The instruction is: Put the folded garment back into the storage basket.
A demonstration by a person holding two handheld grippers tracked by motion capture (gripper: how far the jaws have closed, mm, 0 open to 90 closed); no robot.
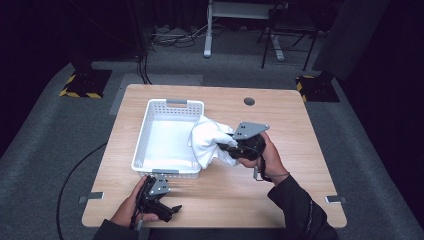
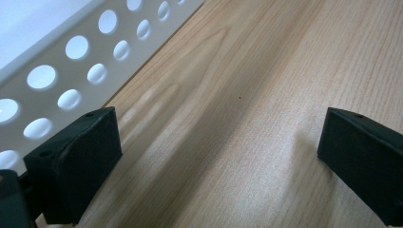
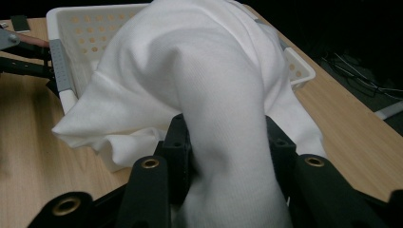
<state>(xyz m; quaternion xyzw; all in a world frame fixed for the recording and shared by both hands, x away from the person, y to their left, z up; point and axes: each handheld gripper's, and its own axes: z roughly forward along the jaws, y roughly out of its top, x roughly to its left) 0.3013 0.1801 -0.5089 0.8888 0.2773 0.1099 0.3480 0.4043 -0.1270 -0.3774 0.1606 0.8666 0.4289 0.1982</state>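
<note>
A white cloth (image 1: 209, 139) hangs over the right rim of a white perforated basket (image 1: 150, 115) on the wooden table. My right gripper (image 1: 231, 148) is shut on the cloth's near end, just right of the basket. In the right gripper view the cloth (image 3: 209, 95) bulges up between the two black jaws and drapes toward the basket (image 3: 62, 28). My left gripper (image 1: 172, 210) rests near the table's front edge, below the basket's front wall. Its fingers (image 2: 76, 161) stand wide apart over bare wood, with the basket's holed wall (image 2: 62, 71) close at the left.
A round cable hole (image 1: 249, 101) sits at the table's back right. Past the table stand floor bases with yellow-black tape (image 1: 82, 84) and a white stand leg (image 1: 207, 35). Bare wood (image 1: 300, 150) spreads to the right of the basket.
</note>
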